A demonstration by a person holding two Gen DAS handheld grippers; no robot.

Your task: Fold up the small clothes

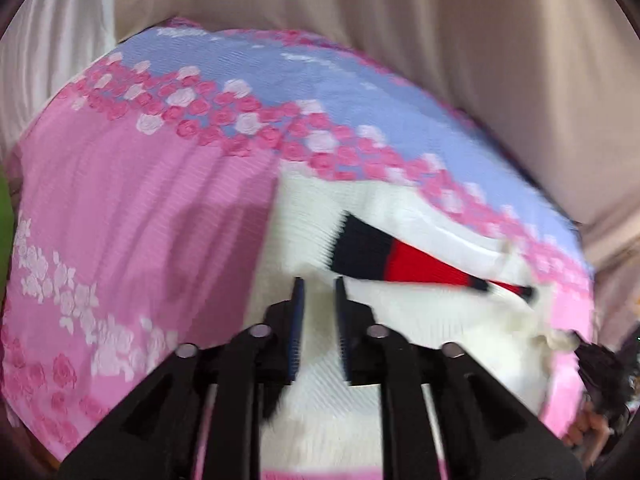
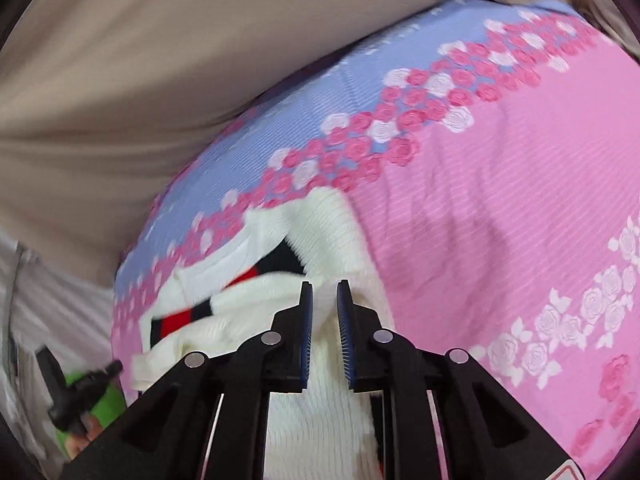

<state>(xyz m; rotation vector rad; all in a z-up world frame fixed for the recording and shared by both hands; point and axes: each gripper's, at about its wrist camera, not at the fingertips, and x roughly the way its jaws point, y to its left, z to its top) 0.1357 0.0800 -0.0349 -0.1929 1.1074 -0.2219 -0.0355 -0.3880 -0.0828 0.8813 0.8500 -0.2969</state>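
In the left wrist view, the left gripper (image 1: pixel 318 280) is seen low in the frame with its two blue-padded fingers (image 1: pixel 297 320) held a little apart; white knit shows in the gap between them, but whether cloth is actually pinched there cannot be told, since the picture is blurred. Directly under and ahead of it a small white sweater (image 1: pixel 320 408) is spread on a bedsheet (image 1: pixel 132 208), which is pink in the nearer part and blue in the farther part, with bands of printed roses between. A black and red stripe (image 1: pixel 404 260) on the sweater is exposed just beyond the fingertips, partly covered by a fold of white knit. In the right wrist view, the right gripper (image 2: pixel 325 283) is likewise shown with a narrow gap between its fingers (image 2: pixel 306 320), and a ridge of the white knit is seen rising into that gap; a firm grasp cannot be confirmed. The sweater (image 2: pixel 312 412) lies bunched below and to the left of it, with the stripe (image 2: pixel 180 318) showing at the left. At the lower left edge the other tool is glimpsed beside something green. Farther off, behind the bed, a beige curtain (image 2: pixel 140 92) is hung in folds.
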